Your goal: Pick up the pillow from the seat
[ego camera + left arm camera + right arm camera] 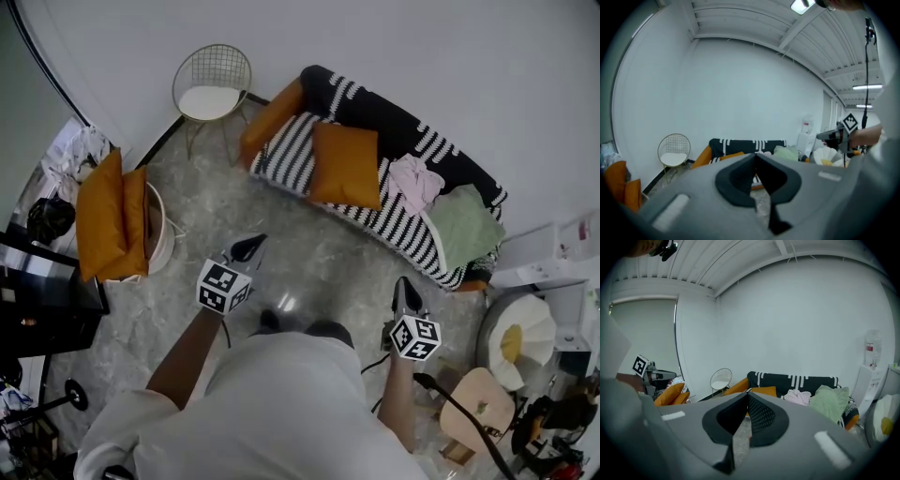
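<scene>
An orange pillow lies on the seat of a black-and-white striped sofa, leaning on its backrest. The right gripper view shows that pillow just beyond the jaws; the left gripper view shows its edge. My left gripper hovers over the floor, well short of the sofa, shut and empty. Further right, my right gripper is also shut with nothing in it, about level with the sofa's front edge. In both gripper views the jaws meet with no gap.
A second orange pillow leans at the sofa's left arm. Pink cloth and a green cushion lie on the seat's right half. A wire chair stands left of the sofa. A white basket holds orange pillows.
</scene>
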Demonstrator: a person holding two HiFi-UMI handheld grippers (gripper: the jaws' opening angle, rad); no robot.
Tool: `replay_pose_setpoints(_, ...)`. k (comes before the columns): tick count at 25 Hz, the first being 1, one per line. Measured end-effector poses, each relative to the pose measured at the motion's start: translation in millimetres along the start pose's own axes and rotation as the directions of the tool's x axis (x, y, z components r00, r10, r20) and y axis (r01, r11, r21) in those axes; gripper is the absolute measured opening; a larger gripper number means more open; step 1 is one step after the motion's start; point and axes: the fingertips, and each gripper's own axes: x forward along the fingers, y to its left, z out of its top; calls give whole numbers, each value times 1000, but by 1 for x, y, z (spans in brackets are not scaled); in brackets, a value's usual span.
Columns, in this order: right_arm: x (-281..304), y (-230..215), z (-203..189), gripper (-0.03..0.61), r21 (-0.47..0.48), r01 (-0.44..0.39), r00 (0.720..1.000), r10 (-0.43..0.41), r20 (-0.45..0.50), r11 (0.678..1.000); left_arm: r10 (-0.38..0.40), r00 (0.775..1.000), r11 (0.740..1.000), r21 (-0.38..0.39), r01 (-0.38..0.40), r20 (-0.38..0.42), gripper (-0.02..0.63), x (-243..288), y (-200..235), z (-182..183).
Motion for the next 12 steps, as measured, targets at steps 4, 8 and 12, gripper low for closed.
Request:
replay_pose_setpoints(4,4,9,-7,5,-1,-1,1000,1,-27,1000,-3,1000,1000,2,3,-8,2,-4,7,-4)
replay_pose_setpoints(8,12,13,-8,5,-11,-1,999,1,-45,1000,-7,1000,1000,-6,7,-10,2,-1,11,-7)
replay_pose_setpoints(12,19,6,-1,5,-6,1,999,-2,-41,1000,-19,1000,1000,-12,18,-17,2,12,9,-6)
